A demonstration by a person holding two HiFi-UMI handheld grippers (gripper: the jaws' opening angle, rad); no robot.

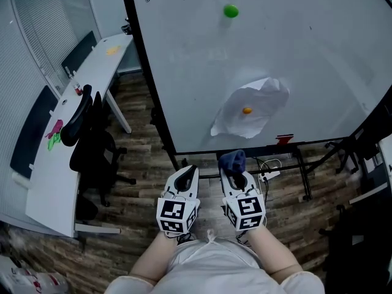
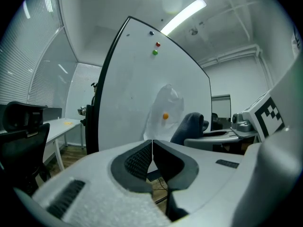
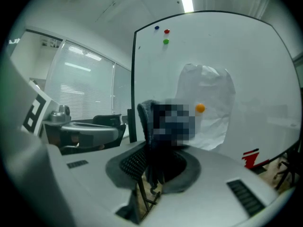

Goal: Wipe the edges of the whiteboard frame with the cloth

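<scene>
A large whiteboard (image 1: 257,60) in a black frame (image 1: 150,97) stands ahead of me, with a crumpled white sheet (image 1: 251,107) pinned to it by an orange magnet. My right gripper (image 1: 235,170) is shut on a dark blue cloth (image 1: 233,160), held just short of the frame's bottom edge (image 1: 245,148). In the right gripper view the cloth (image 3: 156,122) rises out of the closed jaws and is partly under a mosaic patch. My left gripper (image 1: 188,173) hangs beside it, shut and holding nothing; its pads (image 2: 142,160) meet in the left gripper view.
A white desk (image 1: 67,133) and a black office chair (image 1: 89,139) stand at the left. The board's stand legs and cables (image 1: 275,170) lie on the wood floor under the bottom edge. Green and red magnets (image 1: 231,10) sit high on the board.
</scene>
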